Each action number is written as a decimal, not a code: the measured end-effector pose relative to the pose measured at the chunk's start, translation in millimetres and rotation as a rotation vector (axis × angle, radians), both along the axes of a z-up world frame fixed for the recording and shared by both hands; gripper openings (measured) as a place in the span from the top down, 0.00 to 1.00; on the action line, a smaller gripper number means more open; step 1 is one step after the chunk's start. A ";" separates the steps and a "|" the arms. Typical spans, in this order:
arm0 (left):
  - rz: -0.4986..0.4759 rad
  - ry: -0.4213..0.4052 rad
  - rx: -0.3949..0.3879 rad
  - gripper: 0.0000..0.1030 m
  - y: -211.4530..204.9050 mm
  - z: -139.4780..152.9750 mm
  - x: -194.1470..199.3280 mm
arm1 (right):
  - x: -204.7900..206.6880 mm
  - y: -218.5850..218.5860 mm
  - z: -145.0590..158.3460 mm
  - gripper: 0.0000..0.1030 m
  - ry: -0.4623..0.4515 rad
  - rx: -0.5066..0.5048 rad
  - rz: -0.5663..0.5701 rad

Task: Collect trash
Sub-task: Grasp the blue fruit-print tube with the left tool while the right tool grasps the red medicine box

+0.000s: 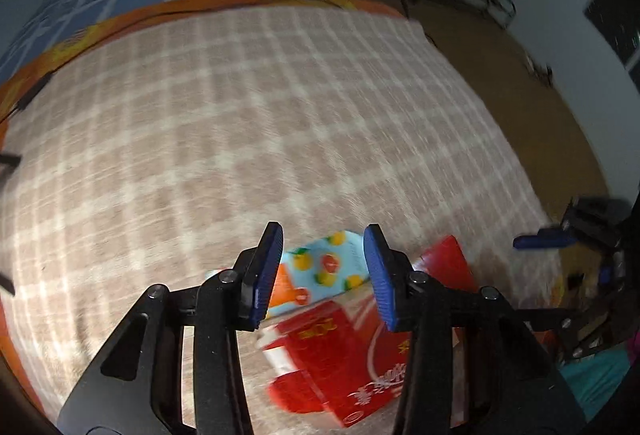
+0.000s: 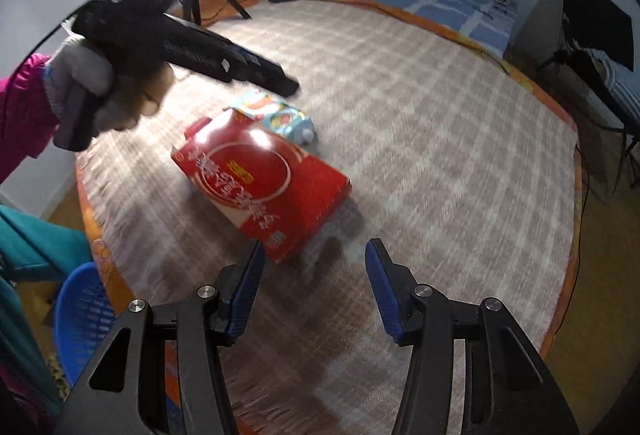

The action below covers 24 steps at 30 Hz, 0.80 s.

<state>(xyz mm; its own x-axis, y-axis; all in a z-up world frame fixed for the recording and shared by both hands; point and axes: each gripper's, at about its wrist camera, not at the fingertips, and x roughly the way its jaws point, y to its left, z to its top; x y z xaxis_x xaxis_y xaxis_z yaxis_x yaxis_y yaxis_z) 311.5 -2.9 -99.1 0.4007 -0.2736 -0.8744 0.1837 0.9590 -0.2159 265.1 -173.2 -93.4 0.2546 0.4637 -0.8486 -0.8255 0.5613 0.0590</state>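
Evidently your left gripper (image 1: 324,275) and right gripper (image 2: 316,287) both stand parted and empty above the red carton (image 2: 260,175) lying on the checked blanket (image 2: 420,115), which looks light, crushable and slick, so take it across its narrow sides

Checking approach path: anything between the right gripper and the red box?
Nothing visible. The right gripper is open just short of the red box, only bare blanket between them. The fruit-print carton lies beyond the box.
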 end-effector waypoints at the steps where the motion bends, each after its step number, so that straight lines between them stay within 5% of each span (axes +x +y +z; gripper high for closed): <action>1: -0.032 0.018 0.036 0.58 -10.5 -3.5 2.7 | 0.5 0.1 1.2 0.50 0.003 0.010 -0.002; 10: -0.082 0.014 0.191 0.56 -36.0 -14.5 11.8 | -1.0 -2.3 -2.5 0.50 0.026 0.032 -0.001; 15: -0.143 0.023 0.186 0.55 -35.4 -14.8 4.3 | 1.1 -3.3 -0.8 0.50 0.035 0.056 -0.010; 16: -0.143 0.019 0.194 0.48 -35.3 -16.3 3.7 | 3.0 -3.2 -1.3 0.50 0.036 0.059 -0.012; 24: -0.030 0.026 0.148 0.43 0.3 -18.1 9.6 | 3.4 1.0 -1.1 0.50 0.035 0.053 -0.012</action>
<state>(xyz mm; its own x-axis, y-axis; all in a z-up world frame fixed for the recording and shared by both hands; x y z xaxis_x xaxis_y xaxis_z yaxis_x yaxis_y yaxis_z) 321.0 -2.6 -117.3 0.3707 -0.1524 -0.9162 0.2088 0.9749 -0.0777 268.6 -172.2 -94.5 0.2309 0.5050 -0.8316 -0.8155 0.5667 0.1177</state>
